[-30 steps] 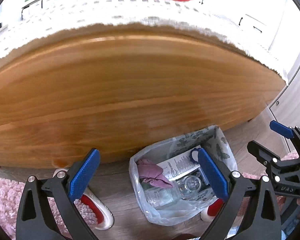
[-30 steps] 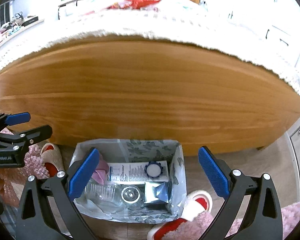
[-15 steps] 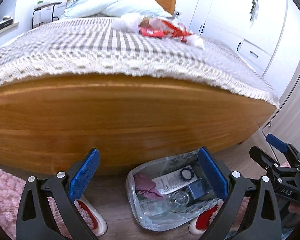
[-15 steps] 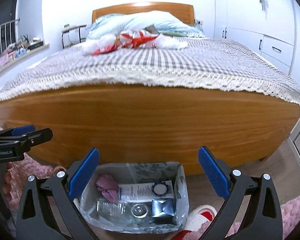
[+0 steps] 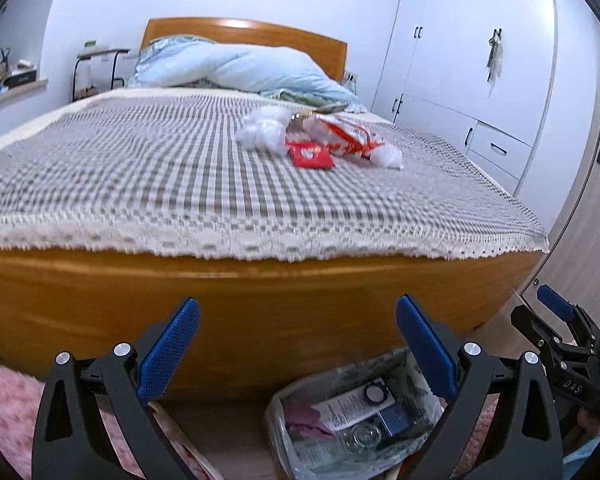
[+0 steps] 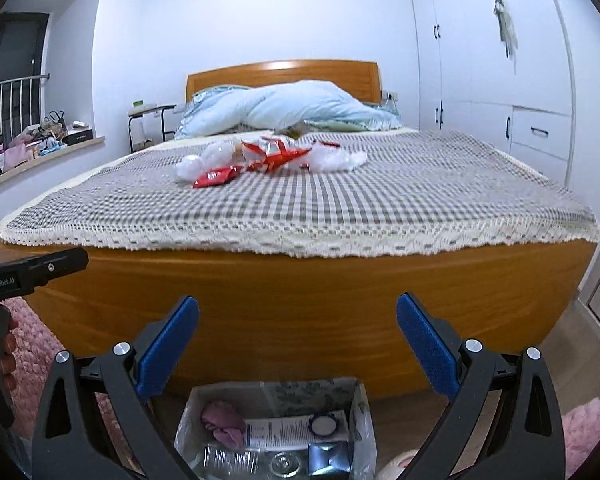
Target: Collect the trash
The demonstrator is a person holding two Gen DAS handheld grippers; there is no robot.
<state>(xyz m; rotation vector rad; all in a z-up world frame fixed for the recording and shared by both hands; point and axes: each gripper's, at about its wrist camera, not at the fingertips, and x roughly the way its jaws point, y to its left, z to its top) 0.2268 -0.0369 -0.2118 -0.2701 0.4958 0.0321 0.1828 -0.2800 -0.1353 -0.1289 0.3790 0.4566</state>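
Two handheld grippers faced the foot of a wooden bed (image 6: 300, 312) in a bedroom, both with their blue-padded fingers spread wide apart and holding nothing. The left gripper (image 5: 298, 344) and the right gripper (image 6: 298, 344) hovered low above the floor, each pointed toward the mattress.

The trash lay in a loose heap on the checked bedspread (image 6: 340, 204), well apart from both grippers and nearer the pillows than the foot of the bed. It included a flat red wrapper (image 5: 311, 155), a crumpled red-and-white wrapper (image 5: 346, 136) just behind it, and wads of white plastic (image 5: 260, 132) touching the pile on either side.

Below the grippers, a clear plastic bag (image 6: 276, 432) stood open on the floor against the footboard. Inside it were a pink cloth (image 6: 224, 426), a printed paper leaflet (image 6: 284, 430), a clear bottle (image 6: 228, 460) and a dark foil packet (image 6: 327, 460).

A pale blue duvet (image 6: 300, 108) was bunched against the headboard, white wardrobes (image 6: 492, 80) lined the right wall, and a pink rug (image 6: 24, 344) covered the floor at left.
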